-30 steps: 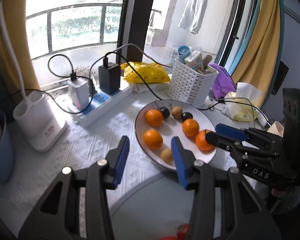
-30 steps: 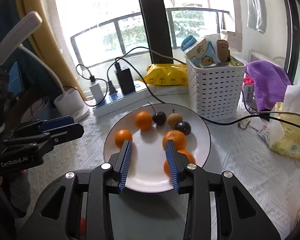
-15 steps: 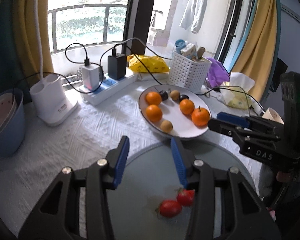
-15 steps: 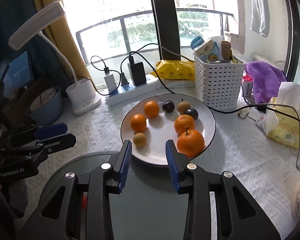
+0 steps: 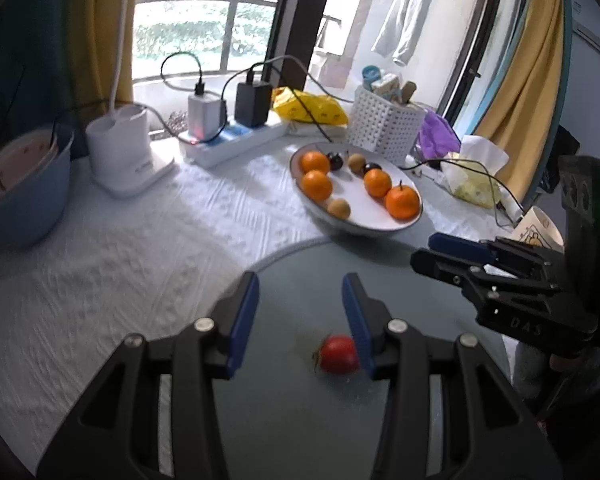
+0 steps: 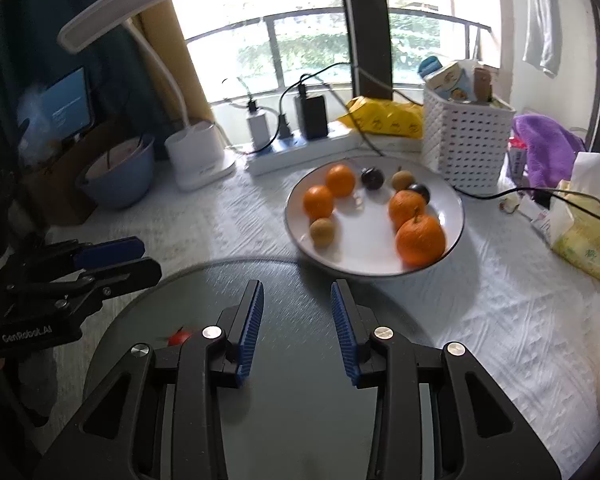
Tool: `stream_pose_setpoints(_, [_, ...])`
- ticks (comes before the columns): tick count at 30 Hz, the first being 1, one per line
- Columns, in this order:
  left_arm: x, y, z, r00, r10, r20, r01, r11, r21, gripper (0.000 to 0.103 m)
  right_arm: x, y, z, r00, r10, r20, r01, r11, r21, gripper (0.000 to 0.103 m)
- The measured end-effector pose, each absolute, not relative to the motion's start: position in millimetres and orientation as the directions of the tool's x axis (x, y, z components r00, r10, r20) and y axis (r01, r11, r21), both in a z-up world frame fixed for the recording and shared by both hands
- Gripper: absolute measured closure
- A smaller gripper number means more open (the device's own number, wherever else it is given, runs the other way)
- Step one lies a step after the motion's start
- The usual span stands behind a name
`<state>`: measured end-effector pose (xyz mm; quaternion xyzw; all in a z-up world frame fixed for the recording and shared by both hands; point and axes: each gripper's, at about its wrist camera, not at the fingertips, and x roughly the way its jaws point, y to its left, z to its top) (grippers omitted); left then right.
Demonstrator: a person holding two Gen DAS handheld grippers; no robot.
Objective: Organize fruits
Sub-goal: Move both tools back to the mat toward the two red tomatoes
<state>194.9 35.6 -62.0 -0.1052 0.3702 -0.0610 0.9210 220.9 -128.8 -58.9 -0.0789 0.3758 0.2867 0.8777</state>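
Note:
A white plate [image 5: 376, 224] [image 6: 452, 216] holds several oranges [image 5: 401, 202] [image 6: 420, 239], small brown fruits and dark cherries. A grey round mat [image 5: 300, 408] [image 6: 300, 420] lies in front of it. A red cherry tomato [image 5: 339, 354] [image 6: 179, 337] lies on the mat. My left gripper [image 5: 300, 316] is open above the mat, and the tomato shows just below its right finger. My right gripper [image 6: 297, 322] is open and empty over the mat, short of the plate. Each gripper shows in the other's view, the left [image 6: 112, 258] and the right [image 5: 452, 250].
A white cloth [image 5: 100, 264] covers the table. Behind the plate stand a white basket [image 6: 466, 140], a power strip with chargers [image 5: 236, 136], a yellow bag [image 6: 384, 120] and a lamp base [image 5: 122, 152]. A blue bowl [image 5: 20, 184] is far left. Tissues [image 6: 584, 216] lie right.
Both grippers have drawn back from the plate toward the near side of the mat. Two tomatoes came into the left wrist view half a second ago; one shows now.

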Motion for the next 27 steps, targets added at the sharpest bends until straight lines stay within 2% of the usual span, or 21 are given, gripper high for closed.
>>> stream_pose_setpoints(27, [158.5, 30.4, -91.9, 0.673, -0.21, -0.71, -0.006, 0.957, -0.289, 0.058, 187.1, -101.1, -95.9, 0.404, 0.482, -0.777, -0.684, 0.723, 0.094, 0.065])
